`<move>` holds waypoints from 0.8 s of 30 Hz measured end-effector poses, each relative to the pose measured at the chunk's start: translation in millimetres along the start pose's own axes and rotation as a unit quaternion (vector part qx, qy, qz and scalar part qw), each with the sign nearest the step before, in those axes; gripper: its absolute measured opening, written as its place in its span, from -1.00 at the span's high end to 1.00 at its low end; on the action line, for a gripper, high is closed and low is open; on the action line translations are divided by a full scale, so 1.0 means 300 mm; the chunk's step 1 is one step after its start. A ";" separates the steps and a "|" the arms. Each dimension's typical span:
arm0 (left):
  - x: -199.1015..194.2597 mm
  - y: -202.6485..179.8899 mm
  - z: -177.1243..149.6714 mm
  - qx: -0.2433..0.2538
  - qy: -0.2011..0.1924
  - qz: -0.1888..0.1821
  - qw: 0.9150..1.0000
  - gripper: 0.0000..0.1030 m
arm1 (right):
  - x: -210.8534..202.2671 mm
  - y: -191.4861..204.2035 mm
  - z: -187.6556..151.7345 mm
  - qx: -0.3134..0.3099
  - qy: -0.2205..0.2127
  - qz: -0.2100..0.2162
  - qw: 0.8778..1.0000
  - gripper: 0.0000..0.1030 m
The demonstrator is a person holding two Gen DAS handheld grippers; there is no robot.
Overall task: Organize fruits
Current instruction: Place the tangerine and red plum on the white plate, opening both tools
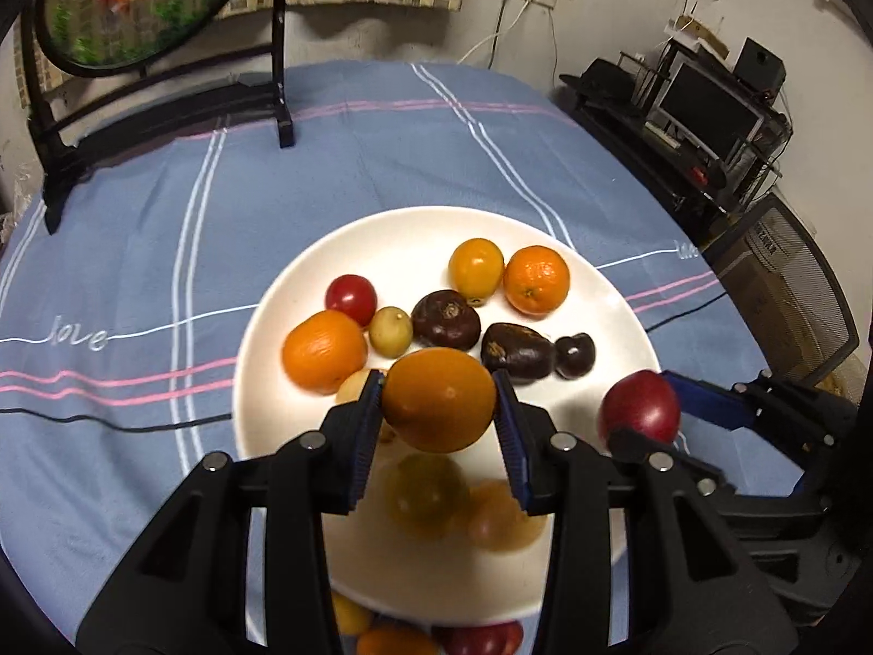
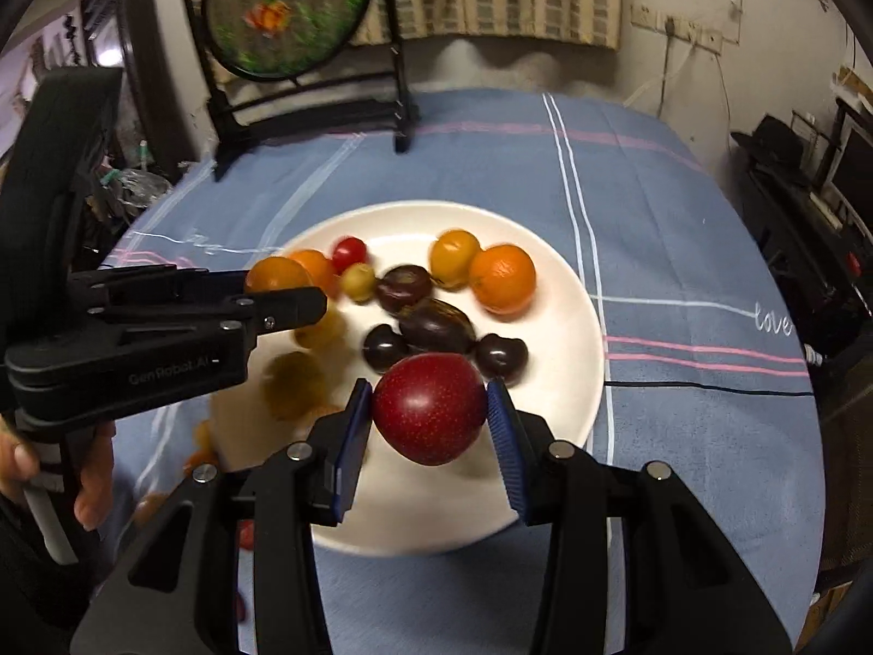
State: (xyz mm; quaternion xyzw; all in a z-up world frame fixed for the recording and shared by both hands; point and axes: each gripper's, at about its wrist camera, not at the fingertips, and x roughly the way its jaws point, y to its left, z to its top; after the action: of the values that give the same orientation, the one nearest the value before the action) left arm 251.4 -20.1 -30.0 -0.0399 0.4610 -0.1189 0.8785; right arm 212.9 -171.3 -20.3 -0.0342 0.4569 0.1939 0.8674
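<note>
The left gripper (image 1: 439, 409) points steeply downward, its blue-padded jaws clamped on the two sides of an orange fruit (image 1: 439, 406) held in the air. The right gripper (image 2: 431, 409) tilts down at a similar angle just beside it, jaws pressed against a red fruit (image 2: 428, 406). A bare hand (image 2: 90, 483) grips the left gripper's handle from below.

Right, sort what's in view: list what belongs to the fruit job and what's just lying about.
Part of the job:
- orange fruit gripped in the left claw
- red fruit gripped in the right claw
- white plate with the other fruits, such as the tangerine

Just lying about:
- round fish picture on its black stand
- blue tablecloth
- black cable
</note>
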 end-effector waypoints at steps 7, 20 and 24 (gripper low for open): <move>0.041 0.019 0.014 -0.011 0.013 0.000 1.000 0.16 | 0.071 -0.012 0.004 0.012 0.017 0.013 1.000 0.15; -0.268 0.076 -0.037 -0.021 -0.076 -0.001 0.997 -0.30 | -0.130 -0.008 -0.004 0.012 -0.044 0.003 0.999 -0.20; -0.299 0.080 -0.134 -0.015 -0.070 0.007 0.997 -0.31 | -0.152 0.053 -0.074 -0.013 -0.027 0.021 0.999 -0.20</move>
State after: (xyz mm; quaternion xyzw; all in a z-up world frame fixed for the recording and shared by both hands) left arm 173.6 26.8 14.5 -0.0582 0.4001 -0.1022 0.9089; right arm 166.5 -175.8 5.4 -0.0309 0.4314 0.2187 0.8747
